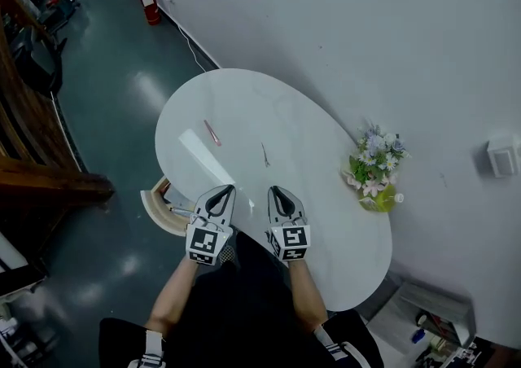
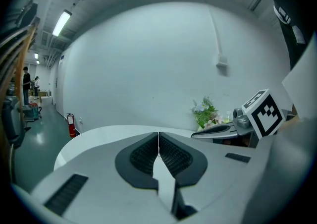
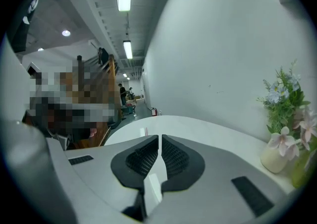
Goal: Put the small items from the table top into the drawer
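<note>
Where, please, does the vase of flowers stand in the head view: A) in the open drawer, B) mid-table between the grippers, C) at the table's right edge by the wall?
C: the vase of flowers stands at the table's right edge, next to the wall.

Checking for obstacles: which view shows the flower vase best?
The right gripper view: the flower vase is near and large, blossoms and pale pot distinct, though cut at the frame's edge. The head view shows it whole but small from above; the left gripper view, just a distant tuft.
</note>
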`<state>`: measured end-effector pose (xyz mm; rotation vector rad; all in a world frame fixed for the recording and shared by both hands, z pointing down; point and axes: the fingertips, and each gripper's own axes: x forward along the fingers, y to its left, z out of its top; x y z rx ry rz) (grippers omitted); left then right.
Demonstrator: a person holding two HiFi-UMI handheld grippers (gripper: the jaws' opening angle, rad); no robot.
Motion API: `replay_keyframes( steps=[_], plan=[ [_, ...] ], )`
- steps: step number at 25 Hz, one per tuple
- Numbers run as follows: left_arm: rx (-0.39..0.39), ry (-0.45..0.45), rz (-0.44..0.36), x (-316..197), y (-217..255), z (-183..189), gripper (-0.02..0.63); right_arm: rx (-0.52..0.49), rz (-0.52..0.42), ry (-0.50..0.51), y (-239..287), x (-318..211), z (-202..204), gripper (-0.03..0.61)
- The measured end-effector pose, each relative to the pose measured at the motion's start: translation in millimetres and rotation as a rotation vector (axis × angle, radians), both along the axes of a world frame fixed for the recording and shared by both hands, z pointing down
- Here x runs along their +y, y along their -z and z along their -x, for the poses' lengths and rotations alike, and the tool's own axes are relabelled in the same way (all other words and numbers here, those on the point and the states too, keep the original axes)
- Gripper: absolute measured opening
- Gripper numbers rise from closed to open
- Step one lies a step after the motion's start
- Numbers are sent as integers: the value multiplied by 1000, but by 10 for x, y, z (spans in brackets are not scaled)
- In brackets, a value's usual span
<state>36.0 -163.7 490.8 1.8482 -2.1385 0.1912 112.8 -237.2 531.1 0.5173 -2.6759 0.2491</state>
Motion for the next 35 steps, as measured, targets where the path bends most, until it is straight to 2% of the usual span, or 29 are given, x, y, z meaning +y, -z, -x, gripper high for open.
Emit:
replay_keyframes(
  steps=[16, 22, 23, 26, 35],
  plan=[
    [53, 29, 86, -394, -476, 251, 21, 86, 60, 57, -564, -451, 331, 44],
    [53, 22, 104, -497, -556, 243, 21, 160, 61, 69, -886, -608, 453, 46],
    [53, 22, 105, -507, -556, 240, 21, 169, 68, 69, -932, -629, 477, 51],
    [56, 25, 110, -521, -564, 240, 21, 188, 94, 77, -1070, -671, 544, 118],
    [64, 54, 132, -505, -604, 268, 21, 293, 138, 108, -1416, -718, 605, 141]
  ],
)
